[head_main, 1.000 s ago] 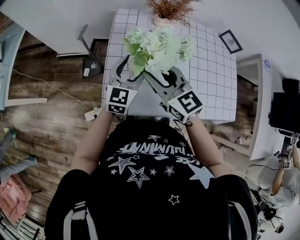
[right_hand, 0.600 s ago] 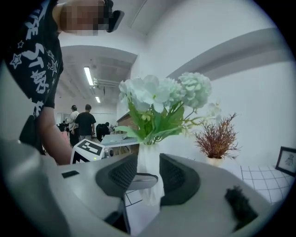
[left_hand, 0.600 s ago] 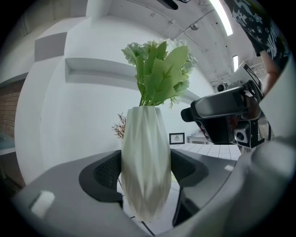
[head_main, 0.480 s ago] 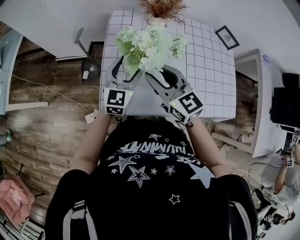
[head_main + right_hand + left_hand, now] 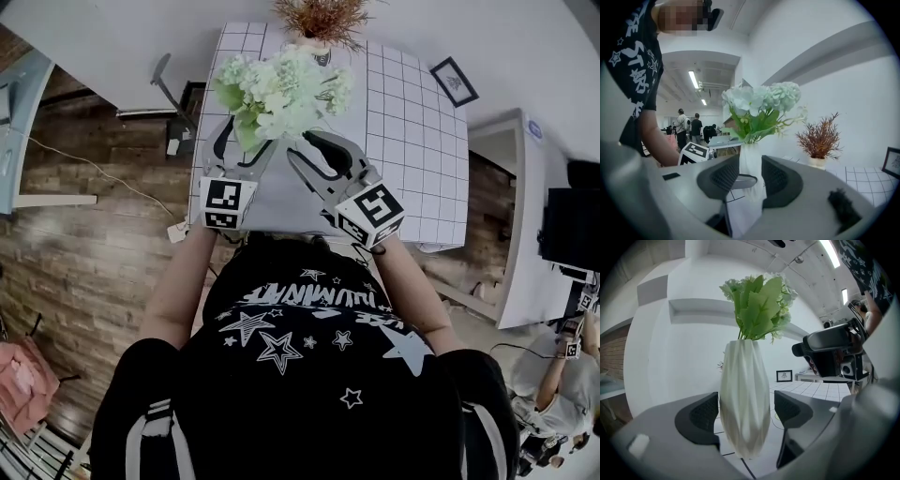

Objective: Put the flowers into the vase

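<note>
A tall white ribbed vase (image 5: 744,404) stands on the white gridded table (image 5: 412,141). It holds pale green and white flowers (image 5: 277,89) with broad leaves (image 5: 759,310). In the head view the blooms hide the vase. My left gripper (image 5: 745,414) has a jaw on each side of the vase's belly. Its jaws are opening, and a thin gap shows at each pad. My right gripper (image 5: 750,176) comes in from the right (image 5: 314,150) with its jaws a narrow way apart. Through that gap the vase (image 5: 751,159) shows a little beyond the pads, which hold nothing.
A dried reddish plant in a small pot (image 5: 322,23) stands at the table's far edge by the white wall. A framed picture (image 5: 454,82) stands at the far right. Wooden floor (image 5: 94,234) lies left of the table. People stand in the room behind.
In the head view the flowers and both grippers sit a little further left than a second ago. The left jaws stand slightly wider around the vase.
</note>
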